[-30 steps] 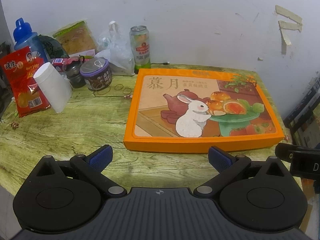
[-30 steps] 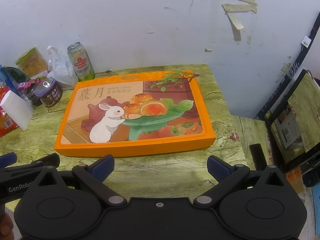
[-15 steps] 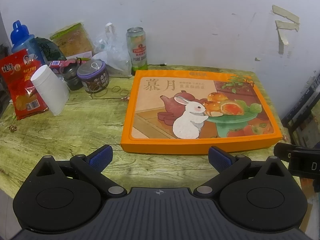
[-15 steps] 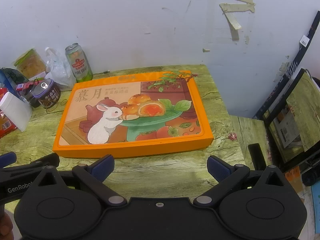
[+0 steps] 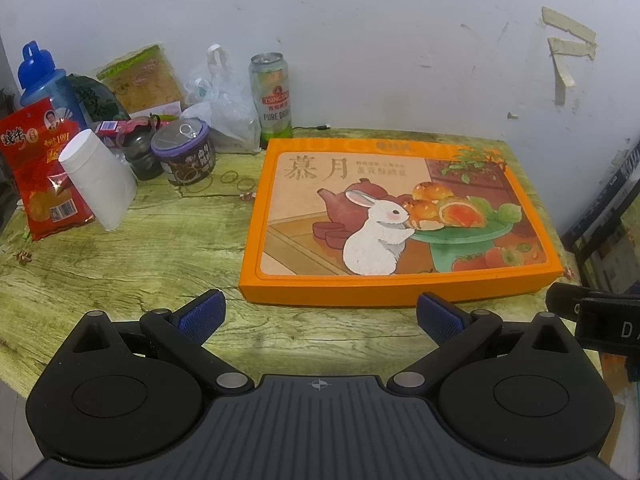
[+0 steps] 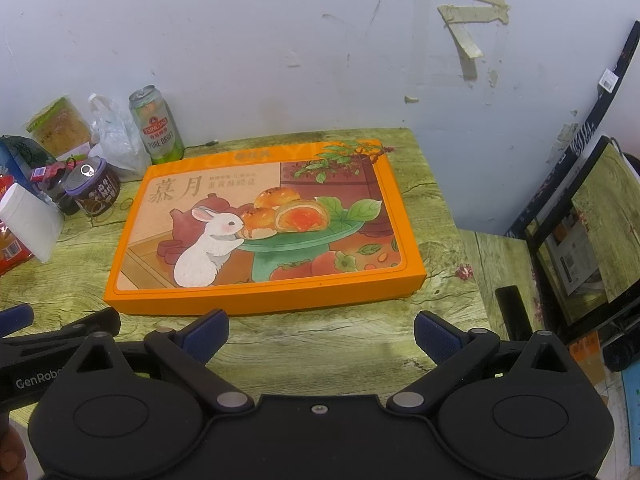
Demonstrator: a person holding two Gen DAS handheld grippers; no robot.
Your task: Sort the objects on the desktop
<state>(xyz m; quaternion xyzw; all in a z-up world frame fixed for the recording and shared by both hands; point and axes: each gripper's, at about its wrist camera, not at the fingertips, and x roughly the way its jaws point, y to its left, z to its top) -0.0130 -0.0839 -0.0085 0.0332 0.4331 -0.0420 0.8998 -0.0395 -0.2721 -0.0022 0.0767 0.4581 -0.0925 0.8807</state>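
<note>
A flat orange gift box (image 5: 400, 216) (image 6: 264, 228) with a rabbit picture lies on the right half of the green wood-grain table (image 5: 140, 256). At the back left stand a green beer can (image 5: 274, 100) (image 6: 158, 126), a purple-lidded tin (image 5: 186, 152) (image 6: 94, 188), a white paper roll (image 5: 100, 178) (image 6: 28, 222), a red snack packet (image 5: 40, 168) and a blue bottle (image 5: 44, 80). My left gripper (image 5: 320, 316) is open over the table's front edge, just short of the box. My right gripper (image 6: 320, 334) is open too, with nothing between its fingers.
A clear plastic bag (image 5: 224, 108), a yellow snack pack (image 5: 140, 80) and loose rubber bands (image 5: 234, 180) lie near the wall. A black framed panel (image 6: 580, 232) and a lower side table (image 6: 496, 264) stand to the right. The other gripper shows at each view's edge.
Both grippers have drawn back and risen slightly, so the box sits a little farther off. Both stay open and nothing on the table has moved.
</note>
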